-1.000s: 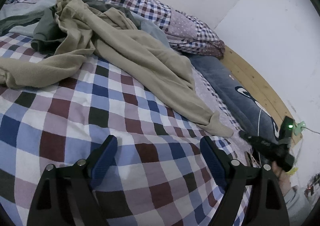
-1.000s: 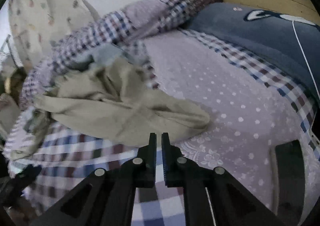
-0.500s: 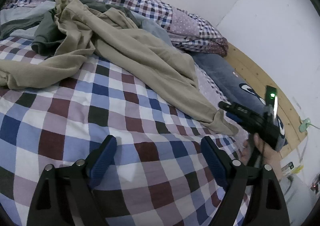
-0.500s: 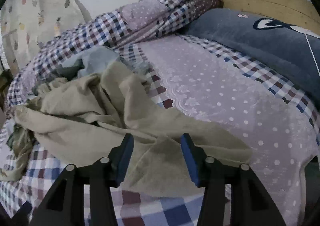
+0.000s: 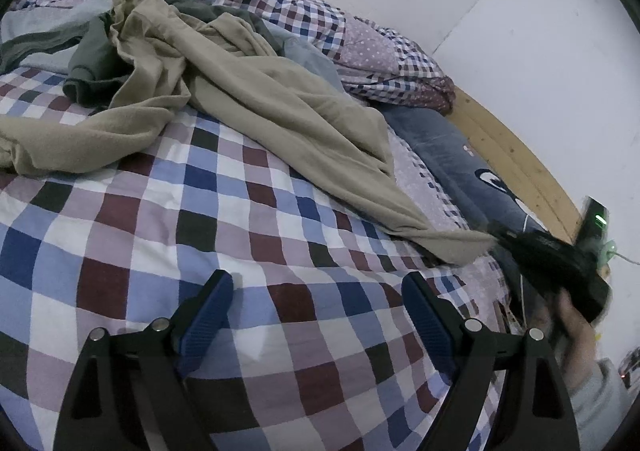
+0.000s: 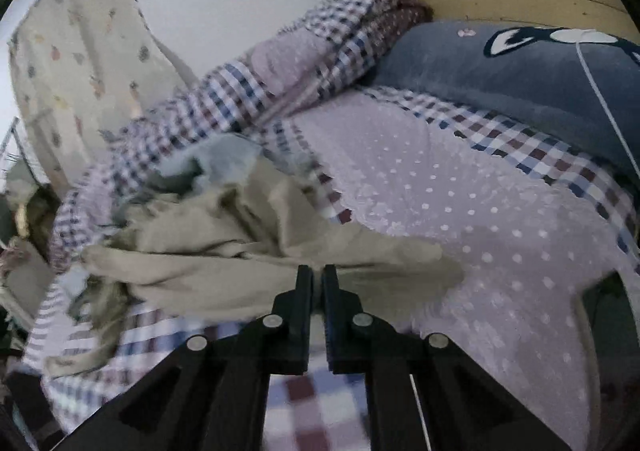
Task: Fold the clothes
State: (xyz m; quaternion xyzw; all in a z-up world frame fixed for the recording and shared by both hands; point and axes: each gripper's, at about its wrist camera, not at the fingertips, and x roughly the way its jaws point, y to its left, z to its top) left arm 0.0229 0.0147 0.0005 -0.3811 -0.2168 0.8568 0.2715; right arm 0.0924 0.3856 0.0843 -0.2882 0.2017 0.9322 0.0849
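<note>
Because the beige trousers (image 5: pixel 280 107) lie as one long strip running from the crumpled heap at the far left of the bed down to a cuff at the near right, everything you do next hangs on that diagonal. Your right tool (image 6: pixel 318 279) sits at the cuff end: in its own view the fingers are drawn together with only a thin slit between them, right at the edge of the beige cloth (image 6: pixel 224 263), and the left view shows the leg's tip (image 5: pixel 460 245) meeting the nose of that tool (image 5: pixel 560 263). It looks pinched on the cuff, though motion blur keeps the bite itself from being plain.

Your left tool (image 5: pixel 316 315) is spread wide with nothing in it, hovering over bare checked bedspread (image 5: pixel 140 251). The trousers lie beyond it, far and to the left, with the other leg (image 5: pixel 80 139) sprawled off toward the left edge and the waist bunched among a dark green garment (image 5: pixel 92 71) and pale blue-grey clothes (image 5: pixel 44 27).

So the right hand is at the cuff, and the left is the nearer one for the waist or the second leg. The garment is unfolded and twisted; I judge it needs drawing out along its length before any crease can be laid.
</note>
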